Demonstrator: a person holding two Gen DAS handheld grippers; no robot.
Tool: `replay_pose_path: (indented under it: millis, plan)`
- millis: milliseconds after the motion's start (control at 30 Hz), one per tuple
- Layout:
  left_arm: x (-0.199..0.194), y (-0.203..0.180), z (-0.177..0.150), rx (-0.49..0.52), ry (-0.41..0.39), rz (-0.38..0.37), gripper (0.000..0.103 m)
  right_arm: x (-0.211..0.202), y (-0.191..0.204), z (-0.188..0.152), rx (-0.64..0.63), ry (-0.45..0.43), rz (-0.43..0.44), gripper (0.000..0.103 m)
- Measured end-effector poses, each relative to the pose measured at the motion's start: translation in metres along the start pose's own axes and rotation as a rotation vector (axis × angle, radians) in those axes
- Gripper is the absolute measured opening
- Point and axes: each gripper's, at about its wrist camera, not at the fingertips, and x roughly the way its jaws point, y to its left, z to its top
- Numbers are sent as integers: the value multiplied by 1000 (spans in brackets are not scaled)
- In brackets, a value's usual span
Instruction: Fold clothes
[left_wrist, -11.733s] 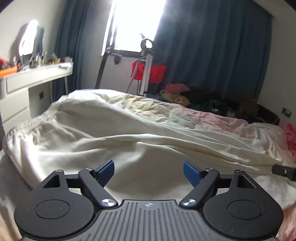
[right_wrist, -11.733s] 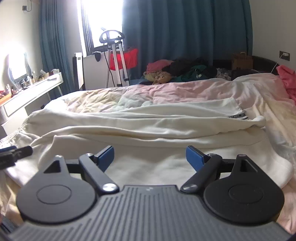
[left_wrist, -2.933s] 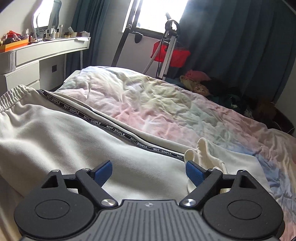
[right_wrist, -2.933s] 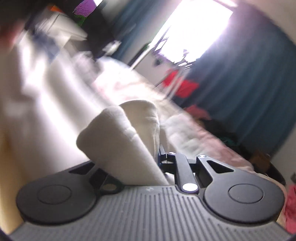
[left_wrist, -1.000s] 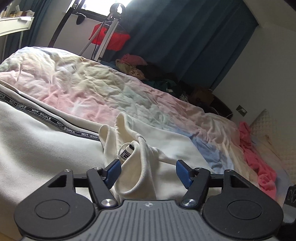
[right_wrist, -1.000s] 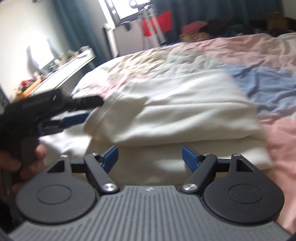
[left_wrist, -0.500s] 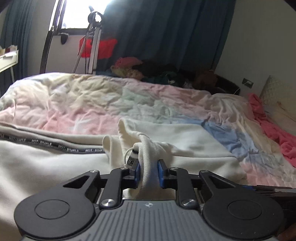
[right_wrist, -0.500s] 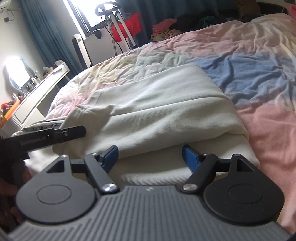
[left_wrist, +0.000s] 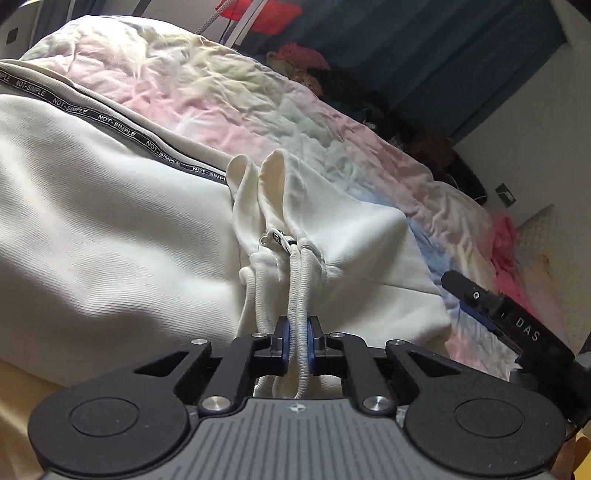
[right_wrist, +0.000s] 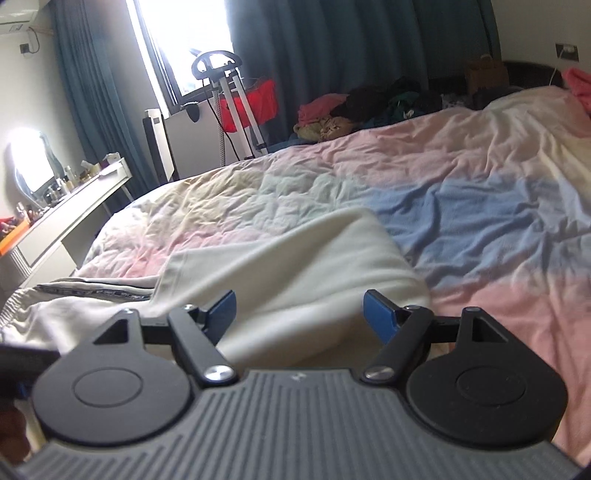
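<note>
Left hand-held gripper (left_wrist: 298, 341) on cuff (left_wrist: 295, 295)

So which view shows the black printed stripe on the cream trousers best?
The left wrist view: the black printed stripe on the cream trousers is sharp and readable. In the right wrist view it is a blurred dark band at the left.

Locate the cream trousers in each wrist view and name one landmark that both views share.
Left wrist view: the cream trousers fill the left and centre; the left gripper is shut on their drawcord.
Right wrist view: the cream trousers lie at lower centre, just beyond the open right gripper.
Shared landmark: the red bag by the window.
</note>
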Motion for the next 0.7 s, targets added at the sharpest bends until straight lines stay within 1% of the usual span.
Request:
replay_pose_path:
  millis: [33, 100, 167, 233, 300, 333, 367, 400, 433, 467, 500, 567, 633, 667, 700]
  plan:
    - [1, 0, 1, 5, -2, -3, 11, 2, 0, 2, -14, -6, -11, 78]
    - [0, -2, 1, 34, -23, 6, 17, 11, 0, 0, -39, 16, -26, 77]
    - [0, -3, 1, 47, -38, 11, 19, 20, 0, -4, -63, 41, -40, 77]
    - [1, -4, 0, 45, -44, 10, 21, 35, 0, -13, -88, 102, -59, 77]
    - [-3, -3, -2, 34, -53, 10, 24, 43, 3, -19, -114, 126, -75, 78]
    - [-9, -4, -4, 43, -74, 22, 26, 47, 4, -22, -127, 136, -84, 79]
    - [-15, -5, -6, 53, -96, 34, 33, 51, 6, -25, -141, 145, -92, 80]
    - [-21, -6, -8, 63, -117, 46, 44, 52, 8, -26, -158, 144, -101, 80]
    - [-27, -7, -9, 73, -139, 58, 51, 51, 10, -26, -164, 143, -106, 80]
    - [-35, -7, -12, 80, -168, 86, 58, 51, 12, -26, -167, 142, -108, 80]
    - [-42, -6, -13, 83, -191, 110, 58, 50, 12, -25, -165, 140, -106, 80]
    - [-60, 1, -15, 48, -243, 153, 59, 47, 10, -22, -152, 137, -97, 80]
    - [-79, 20, -12, -59, -294, 228, 64, 44, 8, -20, -132, 136, -88, 79]
    - [-88, 30, -10, -113, -319, 265, 69, 42, 8, -19, -126, 132, -85, 78]
    - [-98, 40, -8, -167, -344, 303, 71, 40, 7, -19, -122, 128, -83, 78]
